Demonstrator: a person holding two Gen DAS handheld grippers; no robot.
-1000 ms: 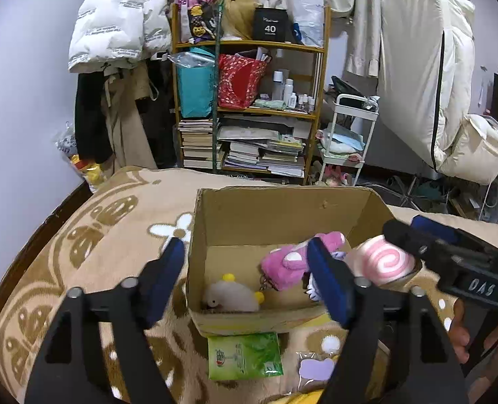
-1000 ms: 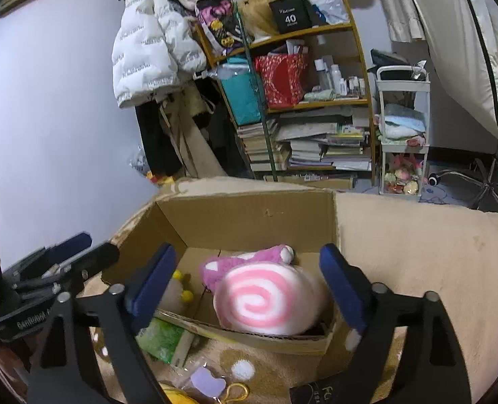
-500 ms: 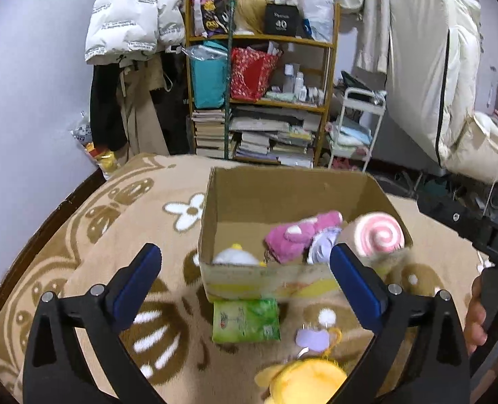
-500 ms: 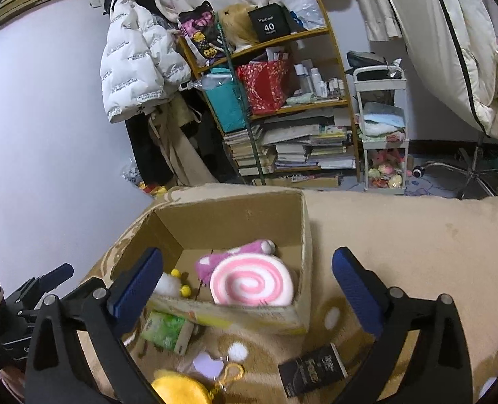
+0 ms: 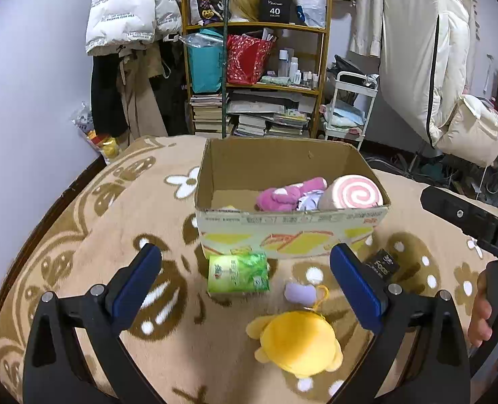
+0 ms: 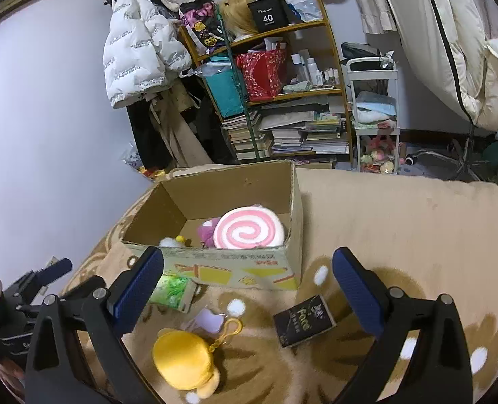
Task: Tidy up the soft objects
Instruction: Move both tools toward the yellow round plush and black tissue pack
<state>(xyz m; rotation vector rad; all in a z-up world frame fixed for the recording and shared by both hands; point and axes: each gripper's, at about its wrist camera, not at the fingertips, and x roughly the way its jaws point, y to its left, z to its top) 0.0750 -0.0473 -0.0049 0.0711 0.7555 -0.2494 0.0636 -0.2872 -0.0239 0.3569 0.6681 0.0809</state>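
We hold the left gripper and right gripper agape and empty above the blanket; the yellow plush lies near us; the box holds the swirl plush and pink plush.

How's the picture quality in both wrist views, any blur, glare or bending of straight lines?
Left wrist view: sharp, evenly lit indoors, strong fisheye bowing of the shelf and rug edge, dark corners. Right wrist view: equally sharp, shelf leans noticeably, soft shadow under the cardboard box, no harsh glare on the yellow plush.
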